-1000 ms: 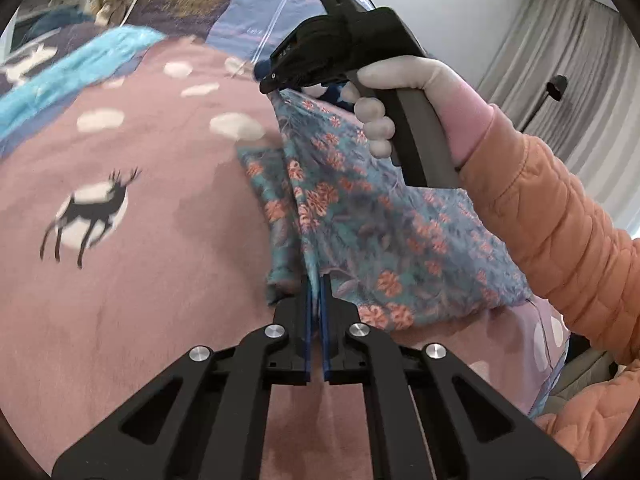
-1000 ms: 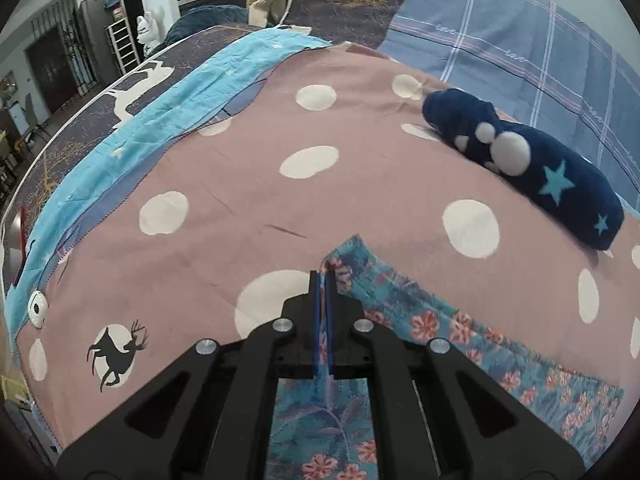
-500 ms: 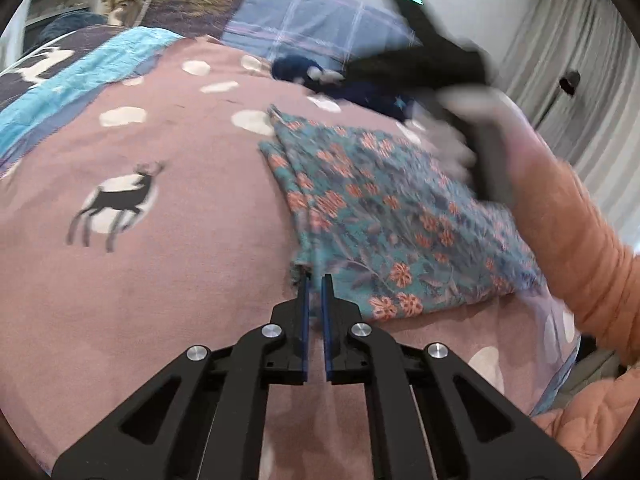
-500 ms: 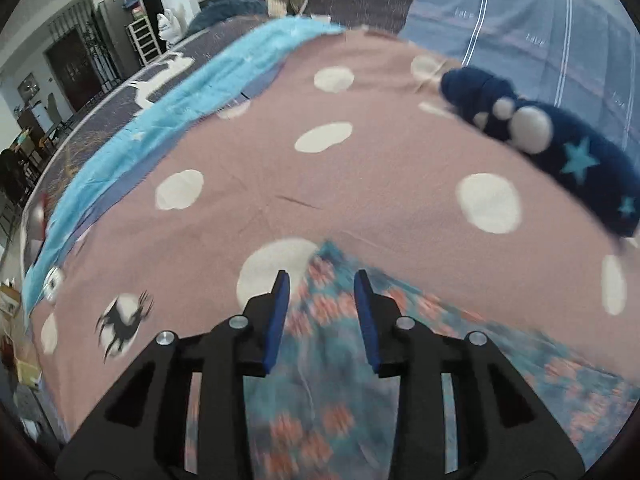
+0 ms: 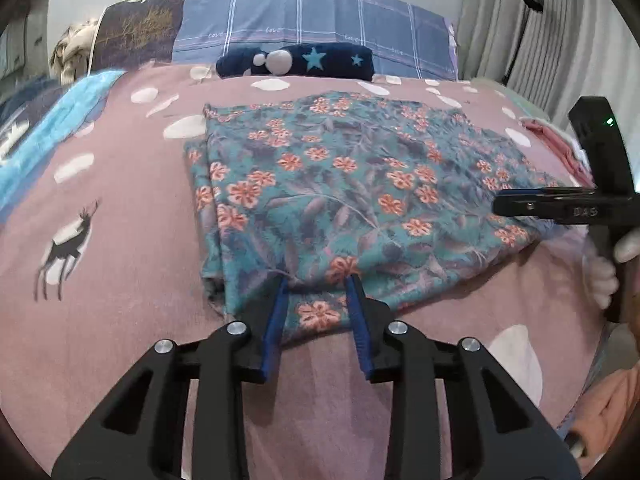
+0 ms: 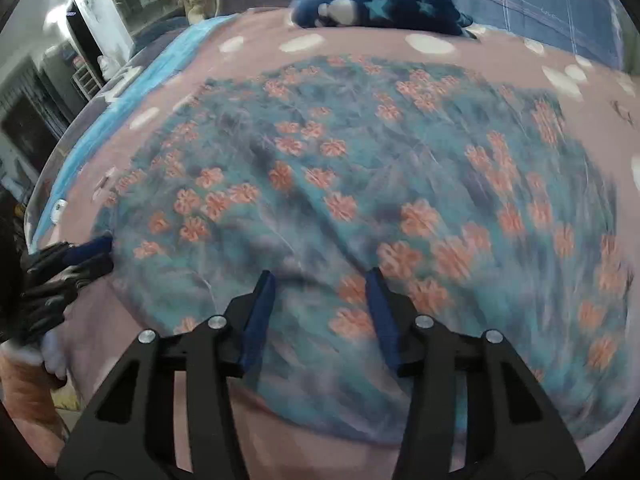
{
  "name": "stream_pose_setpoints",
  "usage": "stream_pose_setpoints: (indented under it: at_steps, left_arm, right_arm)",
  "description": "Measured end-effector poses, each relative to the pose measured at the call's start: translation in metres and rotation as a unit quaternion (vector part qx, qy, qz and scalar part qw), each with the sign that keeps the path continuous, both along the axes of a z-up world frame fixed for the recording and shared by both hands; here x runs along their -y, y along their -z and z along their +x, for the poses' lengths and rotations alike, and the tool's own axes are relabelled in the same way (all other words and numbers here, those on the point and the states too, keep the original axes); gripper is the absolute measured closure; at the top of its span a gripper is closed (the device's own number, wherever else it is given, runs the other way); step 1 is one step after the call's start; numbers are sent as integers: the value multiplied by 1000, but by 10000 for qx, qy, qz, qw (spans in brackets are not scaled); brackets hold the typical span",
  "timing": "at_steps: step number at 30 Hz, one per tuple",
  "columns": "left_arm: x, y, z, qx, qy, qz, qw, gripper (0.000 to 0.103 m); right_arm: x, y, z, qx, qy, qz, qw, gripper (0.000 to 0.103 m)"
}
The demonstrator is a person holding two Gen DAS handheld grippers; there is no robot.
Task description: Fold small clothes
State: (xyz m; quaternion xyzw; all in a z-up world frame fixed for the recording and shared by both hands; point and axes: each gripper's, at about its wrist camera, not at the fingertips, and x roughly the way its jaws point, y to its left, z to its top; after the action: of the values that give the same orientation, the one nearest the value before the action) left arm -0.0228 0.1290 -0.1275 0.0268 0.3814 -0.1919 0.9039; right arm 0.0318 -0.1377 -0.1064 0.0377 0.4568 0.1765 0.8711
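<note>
- Broadly, the pink spotted bedspread (image 5: pixel 120 280) carries everything, with a blue plaid pillow (image 5: pixel 312 32) at its head.
- Next in size, the floral garment (image 5: pixel 340 184) lies folded flat mid-bed, layered edges stacked along its left side.
- Smaller, a navy star-patterned roll (image 5: pixel 296 62) rests beyond it, well apart.
- Smaller again, the left gripper (image 5: pixel 316 284) has its jaws apart over the garment's near edge; the right gripper (image 6: pixel 320 280) is likewise spread above the cloth, holding nothing.
- Risk, as I judge it: a pinch taking only the top layer would peel the stacked edges apart and skew the fold; the right wrist view is blurred, so aim may be loose.
- Containers: none visible.
</note>
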Motion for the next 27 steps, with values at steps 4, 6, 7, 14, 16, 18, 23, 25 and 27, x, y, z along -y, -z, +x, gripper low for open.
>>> stream_pose_setpoints:
  at_steps: [4,6,7,14,16,18,23,25,27]
  left_arm:
    - [-6,-16,1,-137,-65,-495,9987,70]
    - [-2,-24,0,-45,-30,-691,9976,70]
    - [3,-29,0,36,23,-746,9972,70]
    - [31,1,10,-363,55,-418,9985,67]
    - [27,-3,8,-411,0,-503,9979,67]
    - [23,-8,5,-395,-100,-524,9978,67]
    - [4,-16,-6,-389,-559,-536,9962,67]
    - [-5,-18,-9,-373,-869,-500,9943,66]
    - [-18,-20,-11,-334,-1126,-528,9917,65]
  right_arm:
    - [18,-14,-29,167,294,-89,9994,56]
    - [32,-24,-37,397,576,-87,9975,56]
    - [42,-26,-38,431,701,-2,9966,56]
    - [130,2,-55,16,1774,391,9834,81]
    - [142,2,-71,116,1806,283,9831,88]
    - [144,-3,-79,149,1746,154,9844,88]
    - [171,-27,-97,338,1871,670,9795,72]
    - [182,-29,-100,407,1961,572,9781,70]
    - [192,-23,-102,312,1972,785,9767,66]
